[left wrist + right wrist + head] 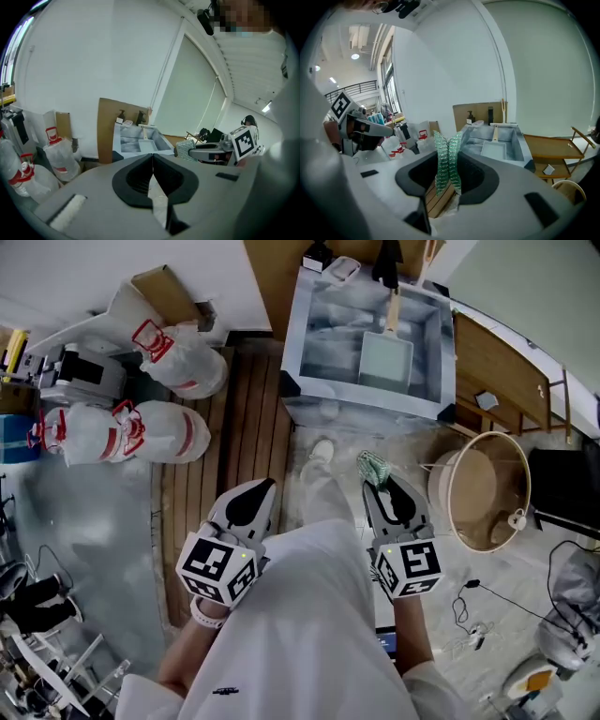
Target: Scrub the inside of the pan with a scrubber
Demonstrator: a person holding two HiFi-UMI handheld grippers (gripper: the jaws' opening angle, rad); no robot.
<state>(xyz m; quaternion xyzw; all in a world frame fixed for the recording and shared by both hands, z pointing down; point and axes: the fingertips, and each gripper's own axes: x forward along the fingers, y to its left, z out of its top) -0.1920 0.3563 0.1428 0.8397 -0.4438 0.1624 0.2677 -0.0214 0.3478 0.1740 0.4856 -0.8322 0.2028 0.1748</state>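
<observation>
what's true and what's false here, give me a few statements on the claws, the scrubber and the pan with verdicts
1. The right claw is shut on a green scrubber. True.
2. The left claw holds a sponge. False: its jaws are together with nothing between them.
3. The pan lies inside the grey basin. True.
4. The scrubber is pressed against the inside of the pan. False: it is held in the air, short of the basin and apart from the pan.
5. The pan is round. False: it is rectangular.
</observation>
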